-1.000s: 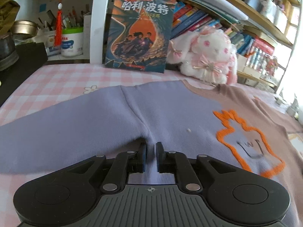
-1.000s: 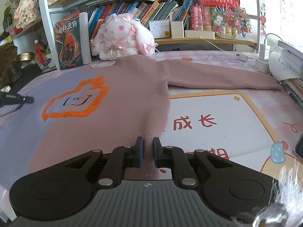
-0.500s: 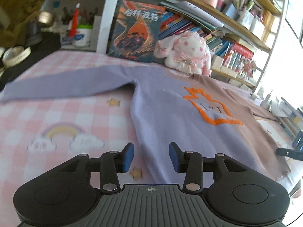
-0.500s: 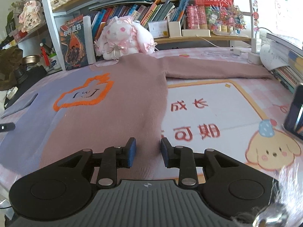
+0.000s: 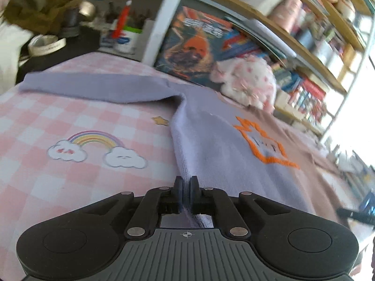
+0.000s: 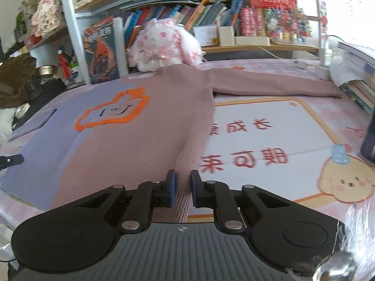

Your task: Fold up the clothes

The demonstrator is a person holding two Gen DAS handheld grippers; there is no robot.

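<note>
A sweater [image 5: 222,145], lavender on one half and dusty pink on the other, lies flat on the table with an orange outline motif [image 5: 264,145] on its chest. My left gripper [image 5: 186,183] is shut on the lavender side edge near the hem, and the cloth ridges up between its fingers. The lavender sleeve [image 5: 93,86] stretches away to the left. In the right wrist view my right gripper [image 6: 182,182] is pinched on the pink side edge of the sweater [image 6: 140,145], with a narrow gap filled by knit. The pink sleeve [image 6: 269,84] lies straight out to the right.
A plush rabbit [image 6: 164,44] and an upright book [image 5: 194,44] stand at the back under bookshelves. A pink checked mat [image 5: 58,117] lies left of the sweater and a printed desk mat [image 6: 269,128] right of it. Stacked books [image 6: 356,82] and a dark device [image 6: 369,140] line the right edge.
Both grippers drew back from the sweater's middle to its side edges near the hem, opened on the way, and have now closed on the fabric, left on lavender, right on pink.
</note>
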